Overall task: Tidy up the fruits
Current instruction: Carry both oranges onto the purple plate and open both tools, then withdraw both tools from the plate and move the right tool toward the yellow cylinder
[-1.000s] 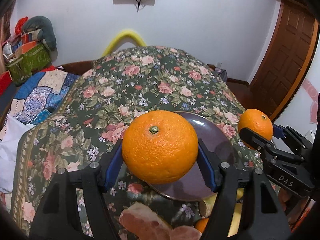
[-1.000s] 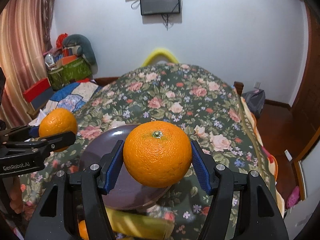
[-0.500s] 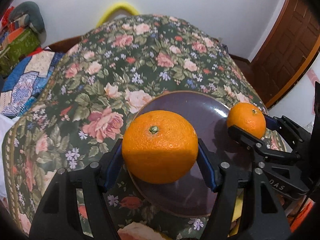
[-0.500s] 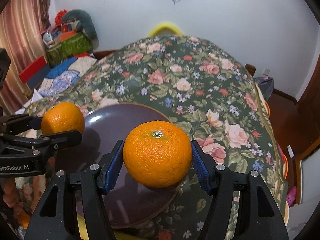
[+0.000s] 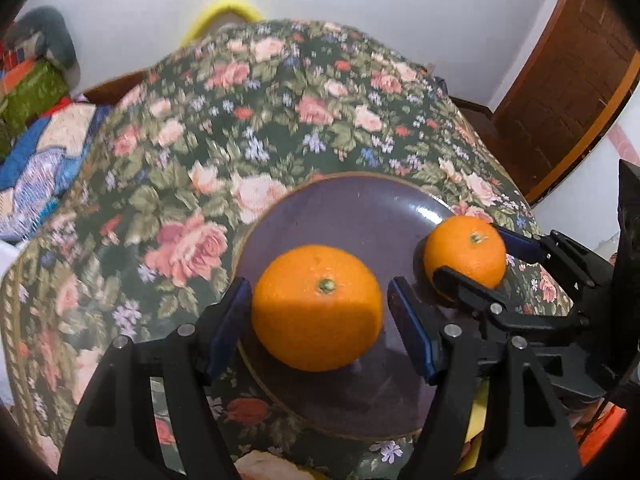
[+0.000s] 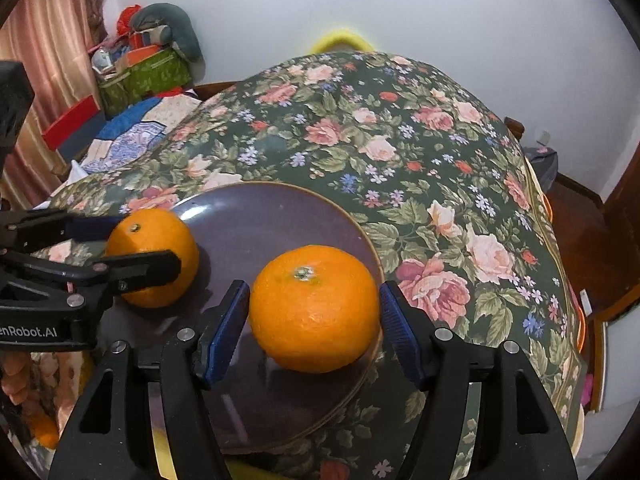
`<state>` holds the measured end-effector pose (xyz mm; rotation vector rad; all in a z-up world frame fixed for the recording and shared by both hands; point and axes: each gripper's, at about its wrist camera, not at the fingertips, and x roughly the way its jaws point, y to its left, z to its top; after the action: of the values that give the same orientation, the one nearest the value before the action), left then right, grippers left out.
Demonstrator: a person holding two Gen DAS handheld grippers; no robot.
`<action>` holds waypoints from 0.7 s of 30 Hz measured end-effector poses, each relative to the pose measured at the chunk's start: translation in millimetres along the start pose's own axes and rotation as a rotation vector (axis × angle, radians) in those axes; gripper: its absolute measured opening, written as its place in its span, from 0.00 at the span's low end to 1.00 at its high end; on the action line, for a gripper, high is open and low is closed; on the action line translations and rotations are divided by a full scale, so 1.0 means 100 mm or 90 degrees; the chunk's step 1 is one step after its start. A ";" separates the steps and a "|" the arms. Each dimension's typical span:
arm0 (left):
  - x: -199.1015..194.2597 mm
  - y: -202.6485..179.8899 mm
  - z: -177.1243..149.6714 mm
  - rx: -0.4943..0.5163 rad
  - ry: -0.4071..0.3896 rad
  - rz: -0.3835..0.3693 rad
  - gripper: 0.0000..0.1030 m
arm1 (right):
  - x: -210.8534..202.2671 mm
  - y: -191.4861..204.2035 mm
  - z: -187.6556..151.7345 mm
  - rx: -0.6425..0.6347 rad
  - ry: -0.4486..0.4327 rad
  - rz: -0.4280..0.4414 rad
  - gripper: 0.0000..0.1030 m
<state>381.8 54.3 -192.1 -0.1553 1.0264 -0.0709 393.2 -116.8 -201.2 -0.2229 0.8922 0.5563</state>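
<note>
Oranges now rest on the purple plate: jaws of the left gripper and right gripper have parted, releasing both fruits, placement apparently complete.

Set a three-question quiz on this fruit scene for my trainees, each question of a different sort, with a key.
1. True or false: the plate sits on a plain white cloth.
2. What lies between the right gripper fingers? A) banana B) orange C) apple
3. Fill in: the plate's colour is ____.

Key: 1. False, the cloth is floral. 2. B, the orange, with a little gap at each pad. 3. Purple.
</note>
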 end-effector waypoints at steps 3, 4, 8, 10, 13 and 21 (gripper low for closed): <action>-0.13 0.03 0.02 -0.010 -0.013 0.000 0.68 | -0.11 0.01 0.00 -0.001 -0.019 -0.007 0.67; -0.20 0.04 0.02 -0.016 -0.020 0.001 0.68 | -0.16 0.00 0.00 0.001 -0.025 -0.006 0.67; -0.44 0.03 -0.02 -0.016 -0.050 0.013 0.68 | -0.33 0.01 -0.03 0.010 -0.039 -0.007 0.67; -0.58 -0.02 -0.07 -0.009 -0.064 0.019 0.68 | -0.47 0.04 -0.06 0.009 -0.052 -0.015 0.67; -0.79 -0.08 -0.16 0.002 -0.084 0.029 0.68 | -0.63 0.08 -0.11 0.012 -0.064 -0.016 0.67; -1.30 -0.23 -0.45 0.018 -0.127 0.038 0.71 | -1.10 0.22 -0.32 0.019 -0.103 -0.019 0.73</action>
<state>276.3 44.6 -101.3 -0.1033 0.8307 -0.0157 304.9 -151.4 -133.1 -0.1617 0.7384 0.5261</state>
